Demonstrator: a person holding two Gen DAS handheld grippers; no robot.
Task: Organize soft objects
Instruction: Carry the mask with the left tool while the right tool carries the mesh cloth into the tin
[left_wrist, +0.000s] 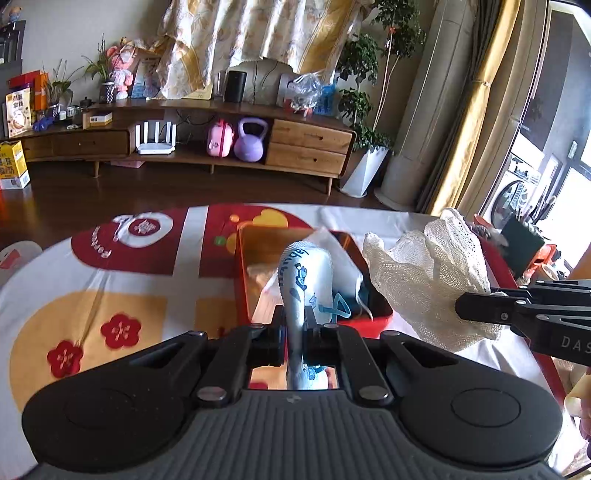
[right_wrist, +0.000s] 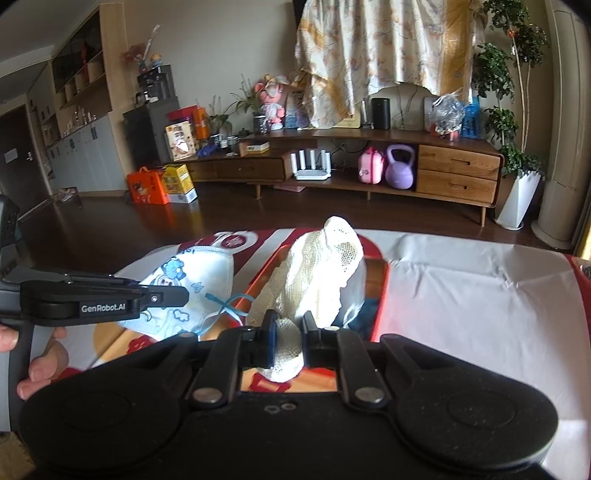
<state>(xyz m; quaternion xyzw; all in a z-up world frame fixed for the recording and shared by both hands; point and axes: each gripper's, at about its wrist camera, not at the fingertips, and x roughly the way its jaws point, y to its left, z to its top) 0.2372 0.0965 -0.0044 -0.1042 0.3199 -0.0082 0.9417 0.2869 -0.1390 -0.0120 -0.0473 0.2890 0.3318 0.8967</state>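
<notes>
Left gripper (left_wrist: 295, 332) is clamping a printed face mask (left_wrist: 303, 280); right gripper (right_wrist: 288, 328) is clamping cream mesh fabric (right_wrist: 317, 273), both partly hiding the red tray (left_wrist: 242, 273).

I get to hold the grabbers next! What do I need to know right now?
Left gripper: shut on the cartoon face mask, held up above the table.
Right gripper: shut on the cream lace cloth, also held up in the air.
The red tray sits on the patterned tablecloth, just beyond both grippers. Some white and dark things lie in it, but I cannot tell what they are.
Done: both soft things are picked up.
Left: neither is put down yet. They probably go somewhere tidy, maybe the tray, so keep the grips tight until then.
</notes>
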